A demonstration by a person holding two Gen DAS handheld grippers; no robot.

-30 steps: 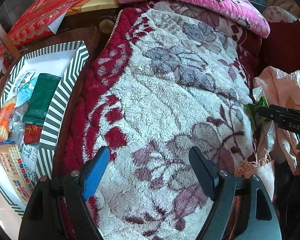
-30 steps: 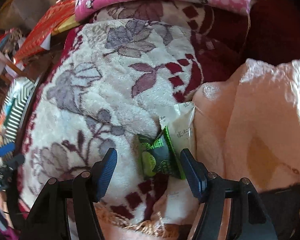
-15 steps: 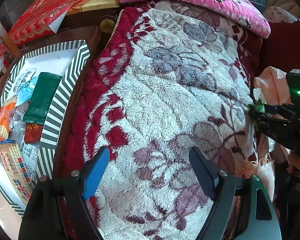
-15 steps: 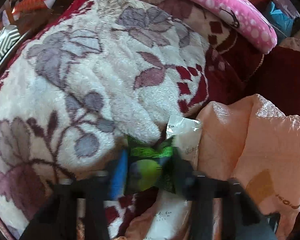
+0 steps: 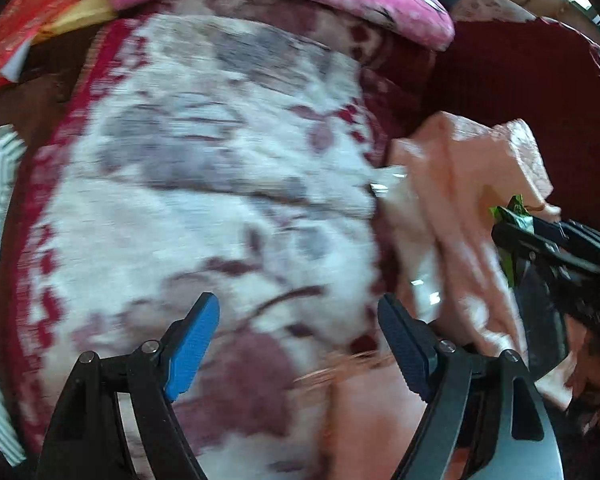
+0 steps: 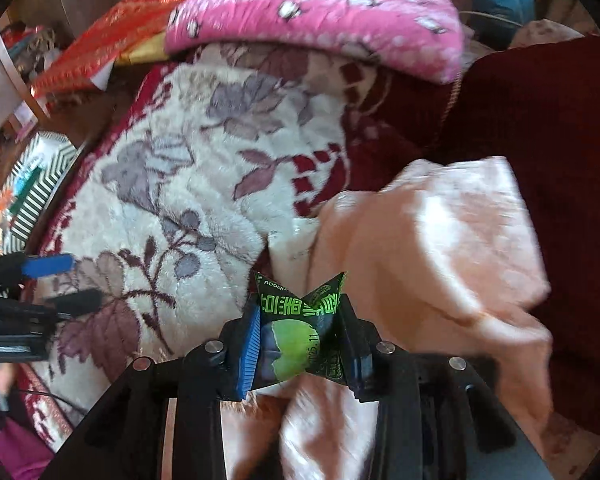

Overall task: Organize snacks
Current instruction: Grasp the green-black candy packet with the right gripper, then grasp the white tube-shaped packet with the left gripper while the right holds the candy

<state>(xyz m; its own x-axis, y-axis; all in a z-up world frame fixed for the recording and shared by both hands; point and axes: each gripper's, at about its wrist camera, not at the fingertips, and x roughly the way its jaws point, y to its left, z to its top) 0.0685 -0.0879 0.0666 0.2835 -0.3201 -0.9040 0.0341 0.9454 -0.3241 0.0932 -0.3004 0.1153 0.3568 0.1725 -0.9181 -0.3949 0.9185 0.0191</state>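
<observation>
the right fingers (image 6: 304,344) are pinched in on a small green snack packet (image 6: 300,332), one pad on each side of it, so the packet stands crumpled between them, clear of the floral blanket (image 6: 188,184) and the peach cloth (image 6: 440,248) below. the left fingers (image 5: 300,344) stand wide apart with nothing between them, hanging over the blanket.

the packet looks light, a thin glossy foil pouch with crimped ends that flare above the pads. it will likely crush and slip easily rather than resist, so a grip across its filled middle, as here, seems safer than one on a crimped edge, which could slide out. whatever is inside may be soft; a gentle squeeze should be enough.

a second packet, pale and whitish (image 6: 292,244), lies tucked where the blanket meets the peach cloth. it looks just as thin and is half hidden in the fold, so only its exposed upper edge offers a hold.

the right wrist view shows the grip itself, the print on the green packet, and far left a striped tray (image 6: 36,196) with other snacks in it, probably the place to sort to. the left wrist view is blurred; it shows the right fingers from the side with a green corner poking out, and only a sliver of the tray at its left edge, contents unseen.
</observation>
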